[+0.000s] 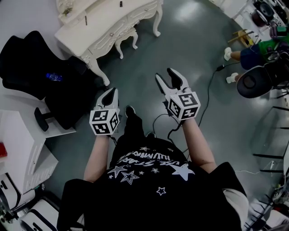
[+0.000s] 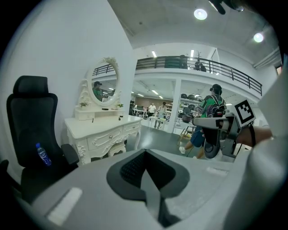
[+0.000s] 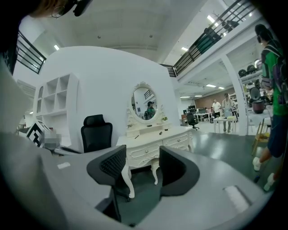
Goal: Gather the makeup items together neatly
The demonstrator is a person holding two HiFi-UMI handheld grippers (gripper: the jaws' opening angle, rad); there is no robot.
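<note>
The dressing table point(image 1: 104, 18) is cut off by the top edge of the head view, and the makeup items point(image 1: 120, 3) on it are just a few small dark bits, too small to tell apart. The table stands on a shiny grey floor point(image 1: 194, 49) against a white wall, with an oval mirror point(image 3: 144, 102) on top and a black office chair point(image 1: 27, 61) beside it. The items lie well ahead of both grippers. The left gripper point(image 1: 109, 95) has its jaws together on nothing; the right gripper point(image 1: 165, 76) stands partly open and empty
</note>
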